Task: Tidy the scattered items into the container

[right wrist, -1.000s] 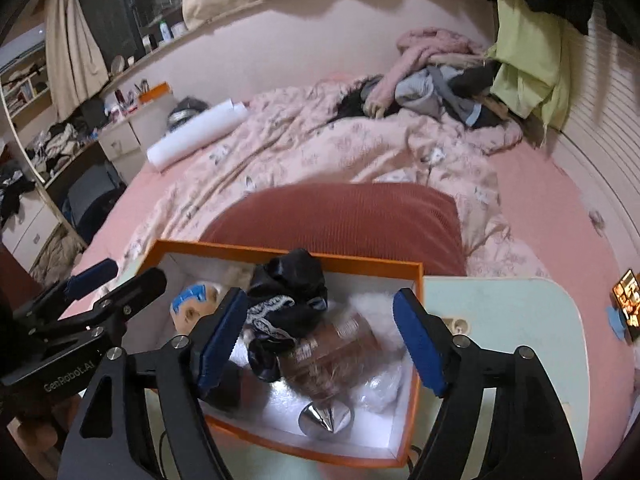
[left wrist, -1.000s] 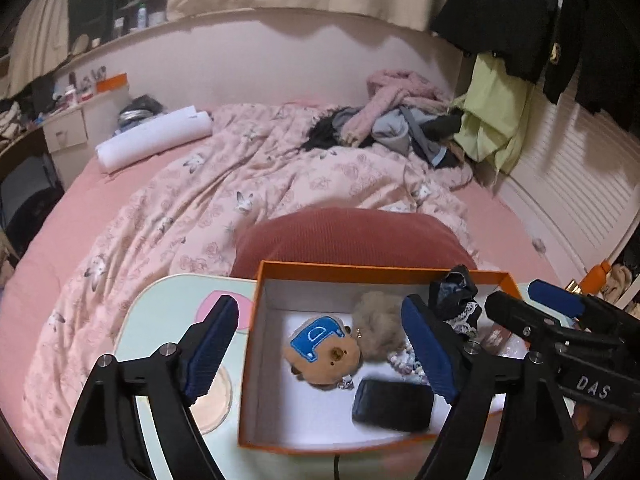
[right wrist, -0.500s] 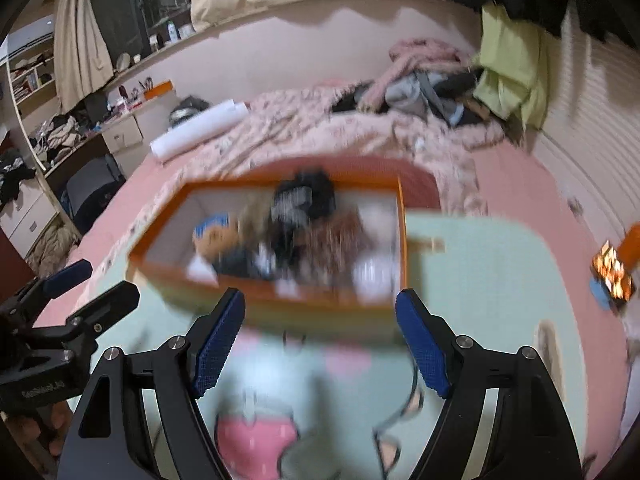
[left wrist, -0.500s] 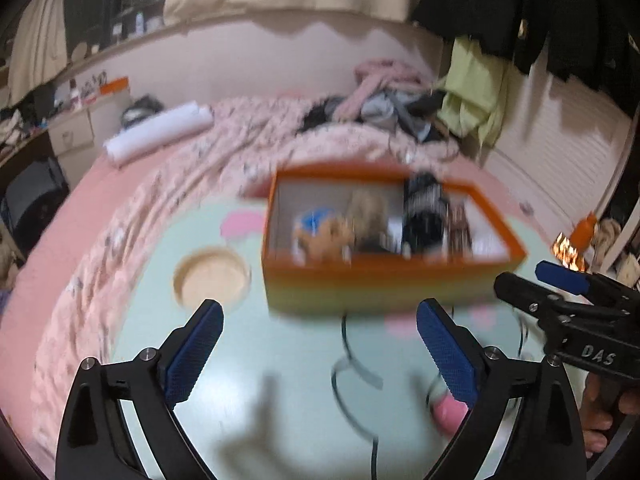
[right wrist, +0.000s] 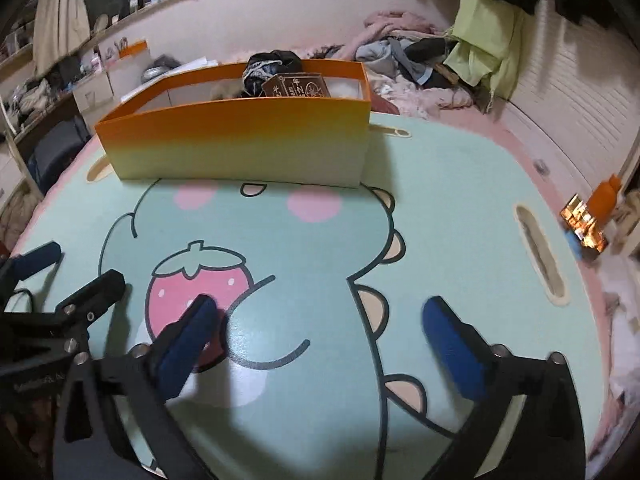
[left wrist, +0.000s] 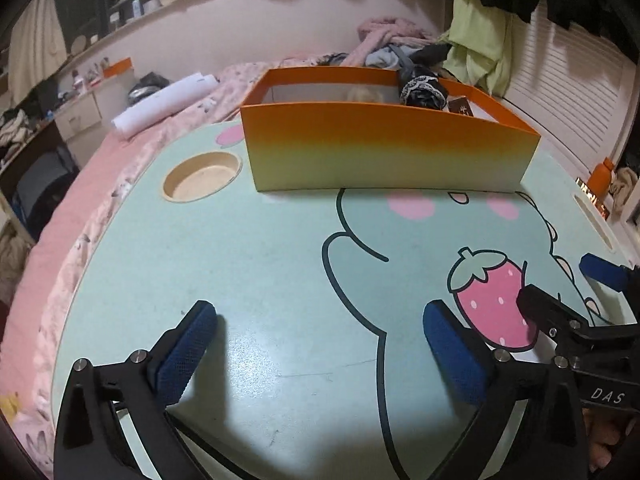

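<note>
Both grippers, left gripper (left wrist: 320, 334) and right gripper (right wrist: 322, 328), are opening wide, empty, over the table (left wrist: 260, 264); orange box (left wrist: 384, 152) at twelve o'clock.

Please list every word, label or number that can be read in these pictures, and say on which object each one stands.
"DAS": white letters on the black body of the right gripper, seen from the left wrist.
Brown packet in the orange box: printed characters, too small to read.
Left gripper body, seen from the right wrist: pale lettering, too blurred to read.
Nothing else is legible.

The box (left wrist: 384, 152) stands at the lap table's (left wrist: 260, 264) far edge, on the bed (left wrist: 60, 232).
</note>
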